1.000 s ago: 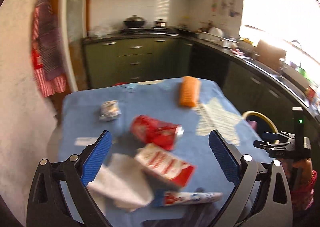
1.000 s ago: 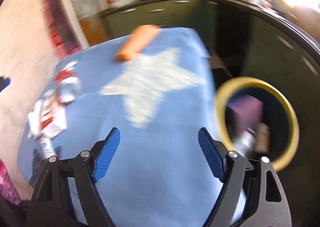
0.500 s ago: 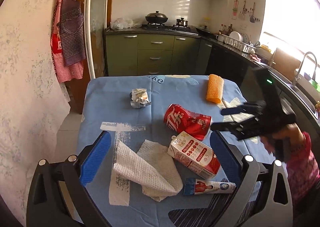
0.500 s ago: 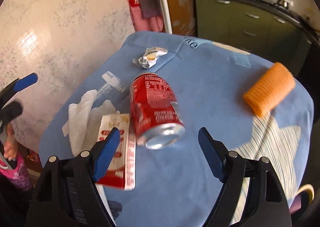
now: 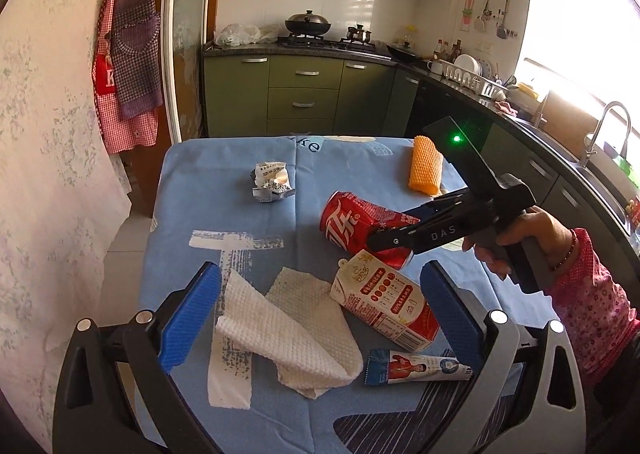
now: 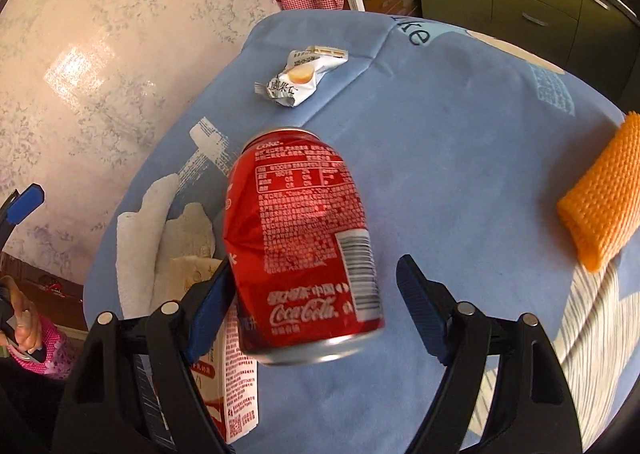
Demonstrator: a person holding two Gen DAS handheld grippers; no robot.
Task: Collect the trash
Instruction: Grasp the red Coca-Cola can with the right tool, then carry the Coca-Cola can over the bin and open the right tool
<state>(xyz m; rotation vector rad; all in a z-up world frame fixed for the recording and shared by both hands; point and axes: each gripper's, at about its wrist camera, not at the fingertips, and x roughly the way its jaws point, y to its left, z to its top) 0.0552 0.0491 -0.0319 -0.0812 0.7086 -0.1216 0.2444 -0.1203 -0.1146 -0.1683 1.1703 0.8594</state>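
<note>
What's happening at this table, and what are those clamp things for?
A person is clearing trash off a blue-covered table with a handheld gripper in each hand. The right gripper is open, its fingers on either side of a dented red cola can lying on its side, not yet squeezed. The left gripper hangs open above paper towels, a milk carton and a tube. A wrapper lies farther back.

Left wrist view looks along the worktop (image 5: 224, 182) from farther back; right wrist view looks down close on the shared red can (image 6: 304, 242).
</note>
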